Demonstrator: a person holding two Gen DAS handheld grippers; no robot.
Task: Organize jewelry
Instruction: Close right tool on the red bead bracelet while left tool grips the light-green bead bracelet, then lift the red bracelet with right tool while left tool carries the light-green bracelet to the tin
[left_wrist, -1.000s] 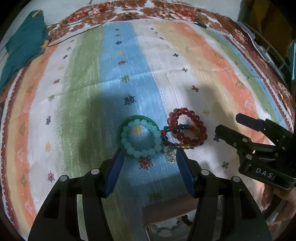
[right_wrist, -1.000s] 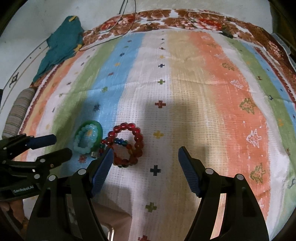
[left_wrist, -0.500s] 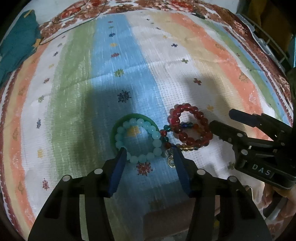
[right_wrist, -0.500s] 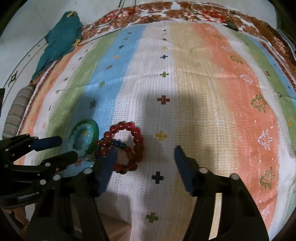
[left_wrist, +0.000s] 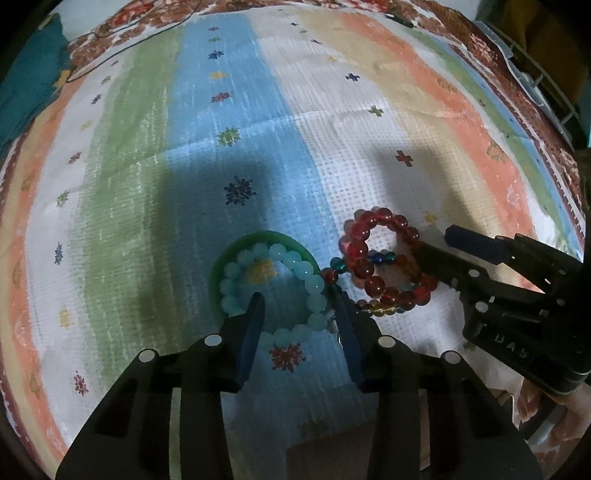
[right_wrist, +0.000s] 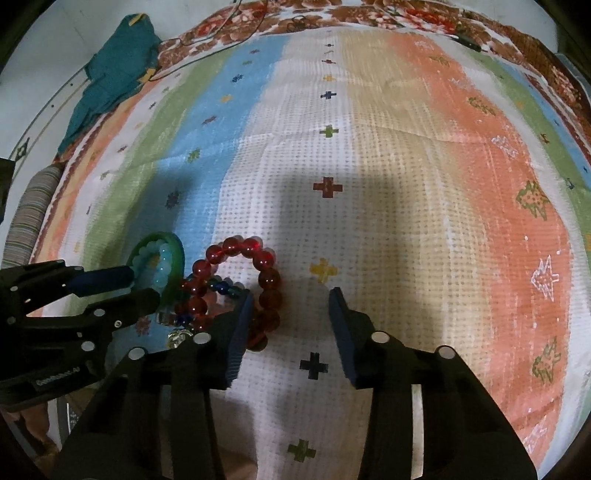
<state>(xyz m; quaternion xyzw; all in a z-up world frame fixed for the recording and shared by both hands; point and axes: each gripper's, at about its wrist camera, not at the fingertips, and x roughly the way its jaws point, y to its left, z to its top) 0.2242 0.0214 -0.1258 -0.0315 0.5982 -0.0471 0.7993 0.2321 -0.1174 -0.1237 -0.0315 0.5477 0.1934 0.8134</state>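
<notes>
Left wrist view: looks forward and down along the left gripper (left_wrist: 299, 310), close over the striped bedspread (left_wrist: 258, 110); the pale bead bracelet (left_wrist: 295, 269) lies between the fingertips.
Right wrist view: looks forward and down along the right gripper (right_wrist: 290, 306), equally close to the bedspread (right_wrist: 406, 166); the red bead bracelet (right_wrist: 266, 273) sits at its left fingertip.
Cross-sighting: the right gripper (left_wrist: 436, 247) enters right of the left fingers; the left gripper (right_wrist: 140, 284) enters left of the right fingers.
Shared area: both bracelets, the red one (left_wrist: 365, 243) and the pale one (right_wrist: 159, 266), the stripes, and the far teal cloth (right_wrist: 114, 74).
</notes>
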